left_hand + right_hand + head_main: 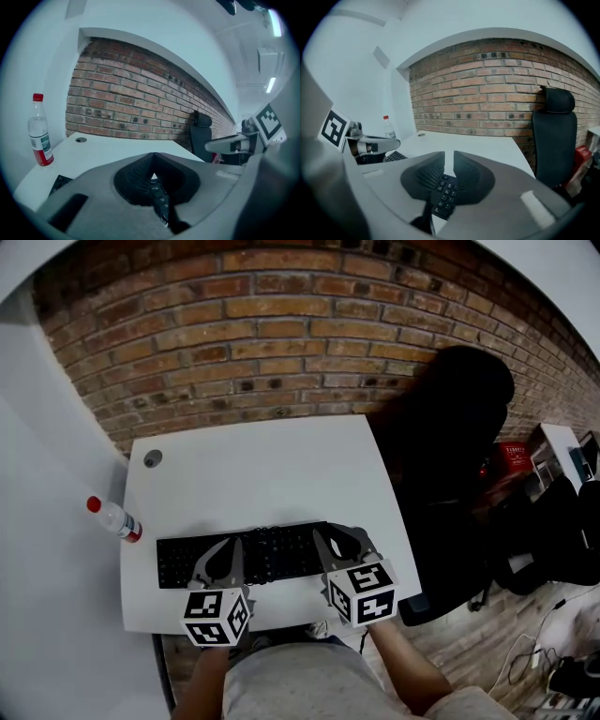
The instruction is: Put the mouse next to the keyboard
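A black keyboard lies along the near edge of the white table. No mouse shows in any view. My left gripper hovers over the keyboard's middle; in the left gripper view its tips meet, with nothing between them and keys below. My right gripper hangs over the keyboard's right end. In the right gripper view its jaws stand a narrow slit apart and hold nothing, with the keys beneath. Each gripper sees the other from the side: the right one and the left one.
A clear bottle with a red cap stands at the table's left edge. A round cable hole sits in the far left corner. A black office chair stands right of the table, against the brick wall. Bags and cables litter the floor at right.
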### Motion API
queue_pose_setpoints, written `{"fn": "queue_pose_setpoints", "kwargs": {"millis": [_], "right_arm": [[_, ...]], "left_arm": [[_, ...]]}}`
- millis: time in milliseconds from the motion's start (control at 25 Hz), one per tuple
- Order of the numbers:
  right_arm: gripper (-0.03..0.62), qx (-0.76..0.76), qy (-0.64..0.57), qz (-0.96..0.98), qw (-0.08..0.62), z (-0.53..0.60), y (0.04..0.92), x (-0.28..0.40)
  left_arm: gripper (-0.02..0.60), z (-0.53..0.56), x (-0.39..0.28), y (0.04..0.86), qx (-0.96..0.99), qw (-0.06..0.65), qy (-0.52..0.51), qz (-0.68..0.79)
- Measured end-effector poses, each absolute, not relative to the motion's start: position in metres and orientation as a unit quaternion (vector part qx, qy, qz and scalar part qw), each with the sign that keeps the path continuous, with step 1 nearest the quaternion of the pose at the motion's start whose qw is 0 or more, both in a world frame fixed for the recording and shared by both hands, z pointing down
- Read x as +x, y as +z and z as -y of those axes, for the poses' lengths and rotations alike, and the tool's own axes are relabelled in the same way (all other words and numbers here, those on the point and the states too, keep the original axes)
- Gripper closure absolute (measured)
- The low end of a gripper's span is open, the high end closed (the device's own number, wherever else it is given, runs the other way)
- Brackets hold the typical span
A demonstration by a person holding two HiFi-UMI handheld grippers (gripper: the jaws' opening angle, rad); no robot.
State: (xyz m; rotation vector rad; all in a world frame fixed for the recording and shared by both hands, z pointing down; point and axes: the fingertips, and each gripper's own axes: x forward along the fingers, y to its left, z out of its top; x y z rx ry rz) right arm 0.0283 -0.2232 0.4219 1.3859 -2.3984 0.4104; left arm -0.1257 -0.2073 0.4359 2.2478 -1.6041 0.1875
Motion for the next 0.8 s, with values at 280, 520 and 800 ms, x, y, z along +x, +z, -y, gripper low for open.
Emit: {"fn": "queue_pose_setpoints", "kwargs": {"millis": [280,520,800], "right_arm": [[0.579,0.488,0.129,0.849,0.158,0.221,0.409,0.026],[0.585,0.484,0.129,0.851,0.157,0.22,0.409,0.026],[0.585,0.478,0.131,0.854,0.159,0.22,0.411,0.025]], "left_arm": [[0.589,0.204,-0.13,0.434,0.795,0.179,0.066,0.576],[0.589,0.202,-0.129,0.433,0.796,0.177,0.066,0.576],[0.589,0.202,-0.127,0.434,0.796,0.179,0.068,0.575]]}}
